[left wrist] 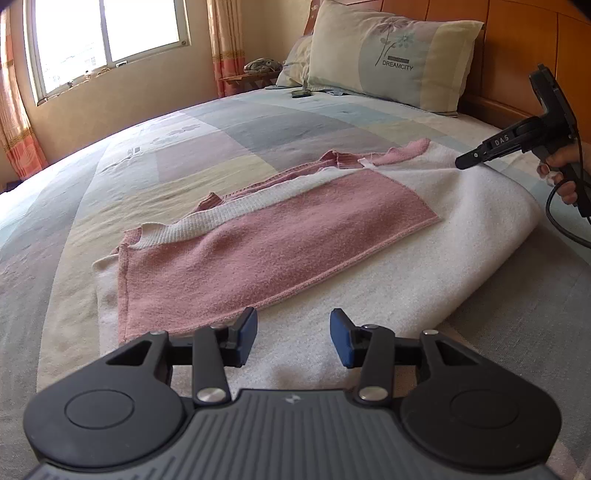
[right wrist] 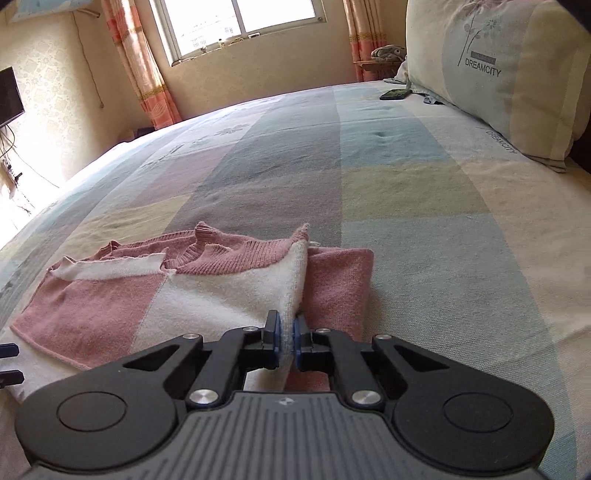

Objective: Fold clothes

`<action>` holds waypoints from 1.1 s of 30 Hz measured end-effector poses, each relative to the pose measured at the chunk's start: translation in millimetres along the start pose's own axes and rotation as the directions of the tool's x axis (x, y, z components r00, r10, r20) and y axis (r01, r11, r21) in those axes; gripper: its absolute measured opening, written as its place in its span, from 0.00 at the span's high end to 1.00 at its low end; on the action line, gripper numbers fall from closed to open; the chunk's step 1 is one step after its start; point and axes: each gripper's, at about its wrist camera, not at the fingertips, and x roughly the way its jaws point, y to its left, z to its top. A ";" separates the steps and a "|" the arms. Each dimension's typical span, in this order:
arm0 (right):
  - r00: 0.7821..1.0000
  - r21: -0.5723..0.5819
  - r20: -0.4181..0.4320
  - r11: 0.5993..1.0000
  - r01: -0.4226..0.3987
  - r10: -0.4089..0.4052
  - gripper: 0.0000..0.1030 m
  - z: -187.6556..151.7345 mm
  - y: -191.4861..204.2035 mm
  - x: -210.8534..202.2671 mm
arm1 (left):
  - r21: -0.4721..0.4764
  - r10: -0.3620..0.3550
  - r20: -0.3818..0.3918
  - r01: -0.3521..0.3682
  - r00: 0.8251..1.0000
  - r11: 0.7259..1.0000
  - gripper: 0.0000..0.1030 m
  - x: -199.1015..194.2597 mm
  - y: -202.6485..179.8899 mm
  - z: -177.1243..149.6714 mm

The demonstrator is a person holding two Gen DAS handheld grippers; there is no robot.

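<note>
A pink and white knitted sweater [left wrist: 280, 236] lies partly folded on the bed, with a pink sleeve laid across its white body. My left gripper [left wrist: 293, 334] hovers open at the sweater's near edge, nothing between its blue pads. In the left wrist view the right gripper [left wrist: 465, 159] reaches in from the right, held by a hand [left wrist: 561, 173], its tip on the white fabric. In the right wrist view the right gripper [right wrist: 287, 334] is shut on a white fold of the sweater [right wrist: 229, 291], pinching it up into a ridge.
The patchwork bedspread [left wrist: 229, 140] stretches out beyond the sweater. A pillow [left wrist: 395, 55] leans on the wooden headboard [left wrist: 524, 62] at the back right, with a dark phone [right wrist: 395, 94] lying near it. A window [left wrist: 107, 33] and curtains stand on the far wall.
</note>
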 end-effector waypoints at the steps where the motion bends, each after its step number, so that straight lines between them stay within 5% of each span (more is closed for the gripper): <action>1: 1.000 0.019 -0.009 1.000 0.010 -0.010 0.89 -1.3 -1.7 3.4 | 0.000 0.006 0.002 -0.006 1.000 1.000 0.56 -0.4 1.3 1.0; 4: 0.999 0.033 0.034 0.999 0.040 -0.041 0.87 -4.4 2.7 -6.2 | 0.010 0.017 0.018 -0.017 1.000 1.000 0.56 -3.8 6.4 4.5; 7: 0.991 -0.081 0.118 0.994 0.078 -0.068 0.84 -11.1 29.3 -38.3 | 0.009 0.056 0.016 -0.056 0.998 0.998 0.56 0.7 13.5 2.7; 9: 0.989 -0.177 0.143 0.983 0.054 -0.029 0.73 -21.8 50.8 -58.5 | -0.013 0.072 -0.003 -0.072 0.997 0.997 0.56 4.5 19.2 -3.6; 10: 0.991 -0.224 0.134 0.974 0.040 -0.009 0.65 -29.9 61.4 -64.7 | -0.027 0.081 -0.017 -0.082 0.997 0.996 0.56 6.0 22.0 -8.2; 14: 0.998 -0.356 0.049 0.932 0.063 -0.049 0.63 -66.2 82.6 -59.9 | -0.128 0.084 -0.053 -0.091 0.995 0.988 0.56 -2.4 34.9 -35.9; 19: 0.998 -0.235 0.014 0.970 0.065 -0.064 0.64 -92.8 54.2 -69.8 | -0.201 0.058 -0.073 -0.072 0.996 0.977 0.56 -24.0 45.9 -47.9; 24: 0.992 -0.309 0.006 0.943 0.120 -0.124 0.59 -92.7 68.1 -89.0 | -0.023 0.104 -0.057 -0.105 0.993 0.994 0.54 -38.5 19.2 -28.9; 26: 0.990 -0.374 0.029 0.917 0.139 -0.139 0.50 -92.7 80.4 -96.7 | 0.106 0.119 -0.036 -0.114 0.992 0.988 0.39 -34.9 -0.3 -17.5; 27: 0.988 -0.424 0.048 0.893 0.152 -0.145 0.44 -93.9 90.9 -98.6 | 0.183 0.128 -0.029 -0.121 0.991 0.976 0.29 -31.4 -12.3 -13.3; 29: 0.984 -0.523 0.086 0.834 0.177 -0.155 0.20 -96.3 112.4 -101.0 | 0.359 0.144 -0.024 -0.126 0.989 0.925 0.28 -19.2 -38.9 -9.5; 33: 0.969 -0.718 0.120 0.655 0.235 -0.215 0.15 -114.8 140.0 -81.7 | 0.601 0.269 -0.020 -0.204 0.963 0.773 0.28 7.6 -68.4 -21.4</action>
